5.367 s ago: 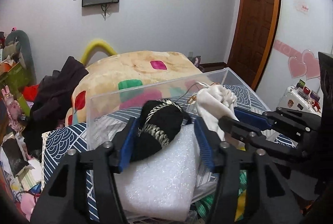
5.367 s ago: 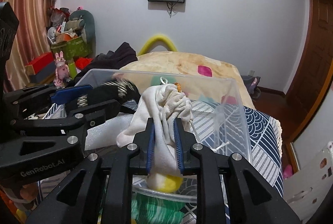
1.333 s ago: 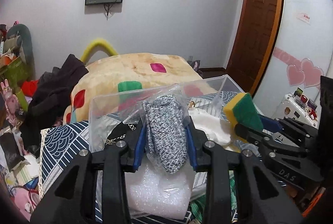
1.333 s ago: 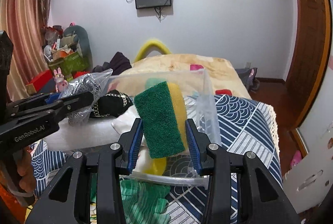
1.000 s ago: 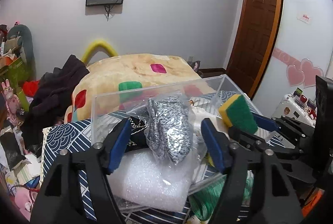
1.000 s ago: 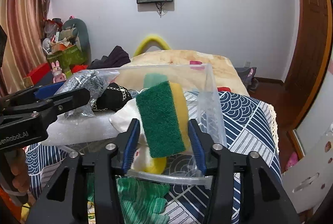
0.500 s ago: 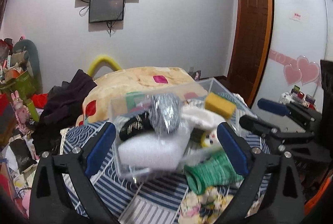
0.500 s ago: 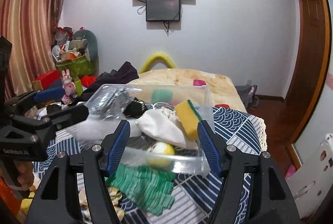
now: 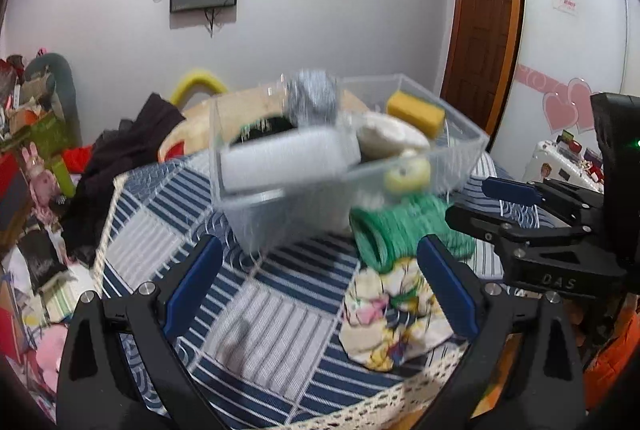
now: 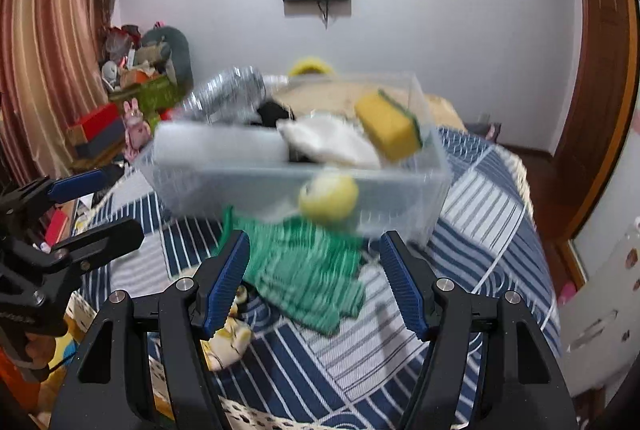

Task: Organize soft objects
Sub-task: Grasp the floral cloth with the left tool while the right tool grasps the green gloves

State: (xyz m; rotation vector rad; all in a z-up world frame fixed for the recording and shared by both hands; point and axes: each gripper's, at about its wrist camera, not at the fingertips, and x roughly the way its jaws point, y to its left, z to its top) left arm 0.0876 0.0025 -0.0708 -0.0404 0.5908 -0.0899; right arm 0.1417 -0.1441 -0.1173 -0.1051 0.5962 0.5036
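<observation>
A clear plastic bin [image 9: 280, 204] [image 10: 400, 186] stands on the blue striped bedspread. In it lie white foam [image 9: 276, 160], a bagged grey knit piece [image 9: 314, 100] [image 10: 228, 96], a white cloth [image 10: 332, 144], a yellow-green sponge [image 9: 416, 112] [image 10: 388, 128] and a yellow round toy [image 10: 328, 196]. A green knit cloth [image 9: 404, 230] [image 10: 308, 278] and a floral cloth [image 9: 392, 314] lie in front of the bin. My left gripper [image 9: 316, 290] is open and empty, back from the bin. My right gripper [image 10: 316, 282] is open and empty above the green cloth.
The bedspread [image 9: 260, 318] has a lace front edge. Dark clothes [image 9: 120, 158] and clutter [image 9: 28, 158] pile up at the left. A yellow blanket lies behind the bin. A wooden door [image 10: 596, 90] is at the right. The picture is blurred by motion.
Both grippers let go of their loads, the bagged knit piece and the sponge, into the bin, opened wide and pulled back and up from it.
</observation>
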